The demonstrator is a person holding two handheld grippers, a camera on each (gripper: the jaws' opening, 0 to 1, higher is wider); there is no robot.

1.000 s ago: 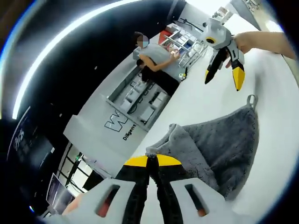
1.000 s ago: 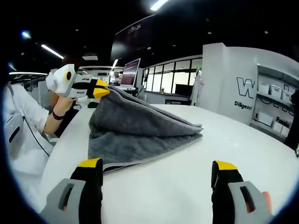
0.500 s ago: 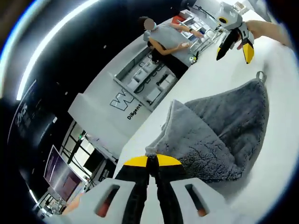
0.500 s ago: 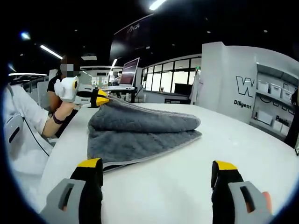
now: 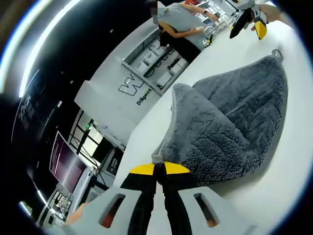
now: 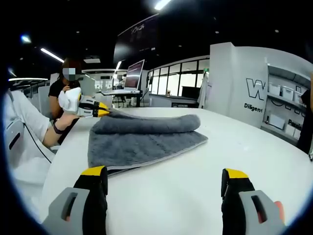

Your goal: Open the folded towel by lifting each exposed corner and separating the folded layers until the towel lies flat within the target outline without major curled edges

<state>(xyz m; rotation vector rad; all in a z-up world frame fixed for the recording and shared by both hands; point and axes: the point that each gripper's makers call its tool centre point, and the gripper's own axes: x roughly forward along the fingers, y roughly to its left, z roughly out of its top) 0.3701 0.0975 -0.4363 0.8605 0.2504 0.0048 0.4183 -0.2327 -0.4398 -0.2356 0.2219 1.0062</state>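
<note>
A grey fluffy towel (image 5: 230,127) lies on the white table (image 5: 274,196), with its upper layer drawn back in a rolled fold. My left gripper (image 5: 159,169) is shut on a corner of that layer, held low near the table. In the right gripper view the towel (image 6: 142,139) stretches across the table, the fold (image 6: 146,123) a low roll along its far side, and the left gripper (image 6: 100,110) pinches its far left corner. My right gripper (image 6: 166,188) stands open over the bare table in front of the towel, holding nothing. It also appears far off (image 5: 249,22) beyond the towel's hanging loop (image 5: 278,53).
A grey counter with shelves (image 5: 151,68) and a person (image 5: 178,22) stand beyond the table. A monitor (image 6: 136,76) and windows sit behind the towel. A sleeve (image 6: 22,127) and hand hold the left gripper at the table's left edge.
The left gripper has carried the towel corner down and away from the right gripper, so the raised layer has sunk from a high tent into a low roll. The right gripper has stayed put.
</note>
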